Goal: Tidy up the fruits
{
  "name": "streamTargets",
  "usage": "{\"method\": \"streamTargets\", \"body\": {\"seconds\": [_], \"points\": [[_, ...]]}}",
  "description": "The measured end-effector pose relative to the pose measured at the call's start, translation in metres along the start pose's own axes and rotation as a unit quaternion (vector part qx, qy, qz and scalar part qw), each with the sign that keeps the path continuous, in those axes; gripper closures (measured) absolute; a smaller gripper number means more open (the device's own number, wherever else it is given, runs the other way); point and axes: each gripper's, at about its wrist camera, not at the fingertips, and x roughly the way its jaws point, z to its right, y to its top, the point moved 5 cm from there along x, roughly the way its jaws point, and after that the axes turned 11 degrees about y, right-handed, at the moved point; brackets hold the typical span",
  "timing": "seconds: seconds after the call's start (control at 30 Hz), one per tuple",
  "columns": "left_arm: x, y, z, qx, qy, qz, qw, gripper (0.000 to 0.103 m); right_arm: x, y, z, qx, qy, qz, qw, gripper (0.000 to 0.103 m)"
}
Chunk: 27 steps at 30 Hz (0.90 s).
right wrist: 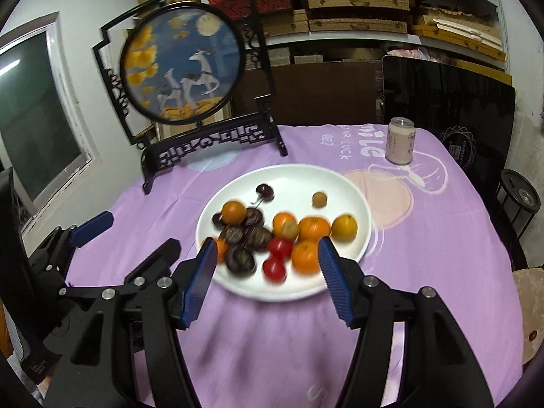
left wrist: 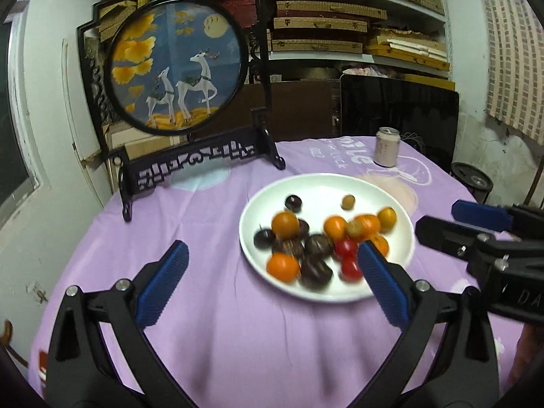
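From the left wrist camera, the left gripper (left wrist: pixel 272 275) stands with its blue-padded jaws spread wide and nothing between them, above a purple tablecloth (left wrist: pixel 204 231). Ahead and slightly right sits a white plate (left wrist: pixel 265 200) holding the fruits (left wrist: pixel 319 238) — orange citrus, dark plums, red cherry tomatoes and a small tan one near the far rim, all loosely heaped toward the near side. At the right edge the right gripper (left wrist: pixel 438 222) reaches in beside the plate, touching none of it. Behind the plate stand a round deer picture in a black stand (left wrist: pixel 176 64) and, farther right, a pale drink can (left wrist: pixel 387 147).

Over on the right wrist camera, the right gripper (right wrist: pixel 268 265) is parted about halfway, its jaws empty and hanging over the plate's near rim (right wrist: pixel 292 297) — no fruit is pinched. The left gripper (right wrist: pixel 129 234) shows at the lower left, off the plate, over the cloth.
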Motion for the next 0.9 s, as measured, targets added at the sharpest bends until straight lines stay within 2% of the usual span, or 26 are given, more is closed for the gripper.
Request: {"method": "streamTargets", "body": {"seconds": [0.13, 0.27, 0.43, 0.53, 0.63, 0.7, 0.77, 0.8, 0.87, 0.9], "points": [[-0.008, -0.026, -0.004, -0.012, -0.003, -0.004, 0.9999, 0.002, -0.006, -0.026, -0.006, 0.006, 0.000, 0.014, 1.000, 0.041], [-0.011, -0.049, -0.012, -0.025, 0.012, -0.009, 0.9996, 0.002, -0.011, -0.053, -0.002, 0.021, -0.002, 0.029, 0.999, 0.041], [-0.013, -0.067, -0.024, -0.044, 0.015, -0.022, 0.9987, 0.002, -0.012, -0.081, 0.009, 0.014, -0.029, 0.041, 0.999, 0.041], [-0.023, -0.068, -0.029, -0.046, 0.028, -0.008, 0.9985, 0.002, -0.013, -0.094, 0.016, 0.017, -0.034, 0.038, 0.999, 0.041], [-0.033, -0.067, -0.028, -0.038, 0.031, 0.011, 0.9988, 0.002, -0.014, -0.096, 0.020, 0.040, -0.012, 0.031, 0.999, 0.041], [-0.041, -0.064, -0.025, -0.034, 0.019, 0.024, 0.9990, 0.002, -0.015, -0.096, 0.019, 0.038, -0.014, 0.034, 0.999, 0.036], [-0.047, -0.064, -0.021, -0.026, 0.023, 0.036, 0.9988, 0.002, -0.017, -0.096, 0.017, 0.033, -0.020, 0.037, 0.999, 0.016], [-0.049, -0.065, -0.019, -0.020, 0.032, 0.040, 0.9985, 0.002, -0.019, -0.096, 0.016, 0.030, -0.024, 0.040, 0.998, 0.012], [-0.050, -0.069, -0.016, -0.007, 0.066, 0.042, 0.9969, 0.002, -0.022, -0.095, 0.016, 0.026, -0.026, 0.049, 0.998, 0.008], [-0.050, -0.069, -0.014, -0.003, 0.067, 0.042, 0.9969, 0.002, -0.024, -0.094, 0.016, 0.026, -0.024, 0.053, 0.998, 0.008]]}}
